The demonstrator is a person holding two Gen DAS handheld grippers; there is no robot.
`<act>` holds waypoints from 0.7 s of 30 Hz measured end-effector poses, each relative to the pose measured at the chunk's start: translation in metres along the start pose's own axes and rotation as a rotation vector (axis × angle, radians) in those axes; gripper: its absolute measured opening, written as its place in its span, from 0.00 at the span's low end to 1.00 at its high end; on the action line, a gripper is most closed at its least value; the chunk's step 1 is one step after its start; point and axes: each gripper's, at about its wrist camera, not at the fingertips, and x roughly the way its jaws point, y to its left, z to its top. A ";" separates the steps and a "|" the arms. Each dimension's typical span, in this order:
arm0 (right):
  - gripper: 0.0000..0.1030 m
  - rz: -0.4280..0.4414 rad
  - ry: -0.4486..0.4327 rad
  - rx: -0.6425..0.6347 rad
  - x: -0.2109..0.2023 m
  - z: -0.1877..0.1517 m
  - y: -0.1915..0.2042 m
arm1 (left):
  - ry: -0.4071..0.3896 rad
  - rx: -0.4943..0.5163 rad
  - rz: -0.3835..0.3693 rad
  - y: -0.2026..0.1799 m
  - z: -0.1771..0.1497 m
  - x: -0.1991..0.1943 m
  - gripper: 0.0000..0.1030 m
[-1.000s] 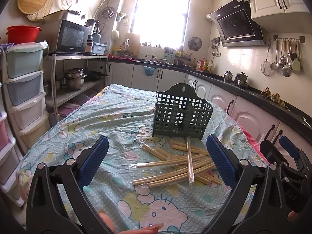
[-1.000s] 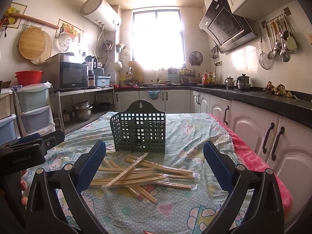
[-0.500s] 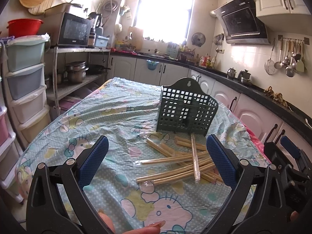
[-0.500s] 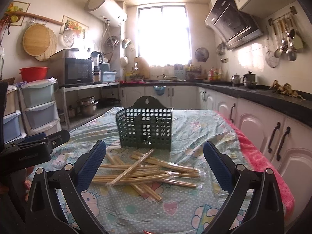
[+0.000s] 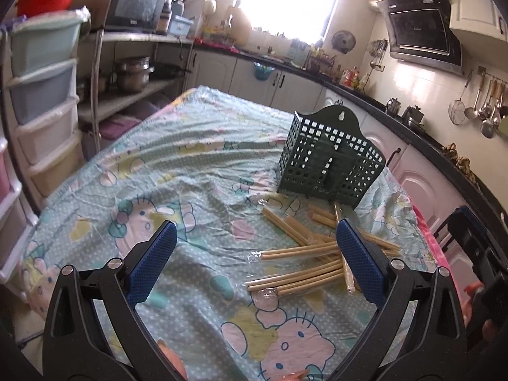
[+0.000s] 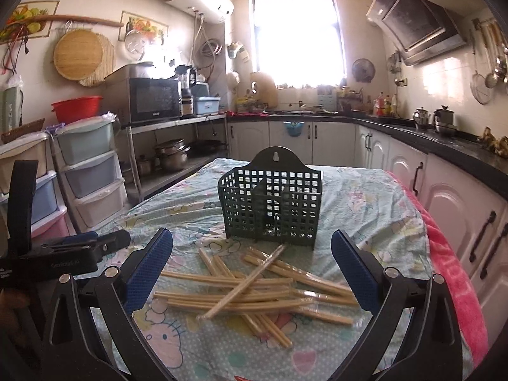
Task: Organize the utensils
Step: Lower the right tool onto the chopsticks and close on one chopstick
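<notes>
none of the wrapped chopsticks sit in the green basket yet; they lie in a loose crisscrossed pile on the tablecloth, just in front of it. the basket looks empty (its divider shows through the mesh). the left gripper and right gripper both hover with fingers spread wide, gripping nothing, so i judge the sorting is all still ahead.
</notes>
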 end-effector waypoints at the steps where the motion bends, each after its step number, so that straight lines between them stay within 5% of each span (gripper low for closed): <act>1: 0.94 0.005 0.009 -0.002 0.004 0.003 -0.001 | 0.011 -0.007 -0.005 0.002 0.000 0.003 0.90; 12: 0.93 -0.020 0.186 -0.057 0.083 0.016 -0.015 | 0.142 -0.051 -0.080 0.007 0.002 0.035 0.89; 21: 0.70 -0.030 0.367 0.004 0.144 0.004 -0.034 | 0.241 -0.109 -0.132 0.010 -0.007 0.062 0.73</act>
